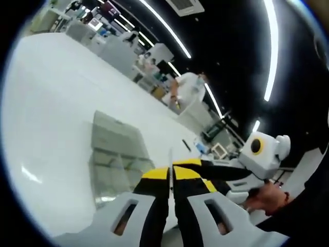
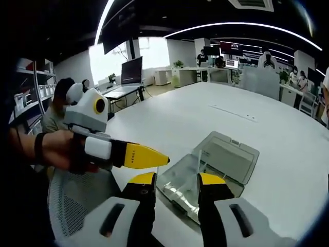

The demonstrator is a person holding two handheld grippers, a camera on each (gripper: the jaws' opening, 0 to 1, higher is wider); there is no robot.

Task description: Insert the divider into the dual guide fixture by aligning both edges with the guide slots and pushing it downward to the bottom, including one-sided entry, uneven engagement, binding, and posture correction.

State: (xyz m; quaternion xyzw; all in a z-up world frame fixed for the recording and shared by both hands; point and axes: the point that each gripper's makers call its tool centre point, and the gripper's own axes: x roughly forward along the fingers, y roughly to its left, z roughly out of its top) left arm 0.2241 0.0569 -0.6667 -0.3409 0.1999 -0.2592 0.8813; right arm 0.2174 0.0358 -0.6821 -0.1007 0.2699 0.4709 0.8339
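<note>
Divider: thin clear sheet (image 1: 170,170) clamped edge-on between the left gripper (image 1: 171,175) fingers, long axis running away from them.
Fixture: clear compartment box with open lid (image 2: 216,164) on the white bench (image 2: 205,118), ahead of and below the divider (apart, not yet entered).
Nearer: left gripper (image 2: 154,157), tip over the box's near edge.
Right gripper (image 2: 177,180): fingers spread, empty.

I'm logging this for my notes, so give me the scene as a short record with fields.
surface: white table
fixture: clear plastic compartment box, lid open, lying on the table
divider: thin clear plastic sheet, pinched between the left gripper fingers, edge-on
left gripper position: above the table, beside the box
right gripper: open, pointed at the box
</note>
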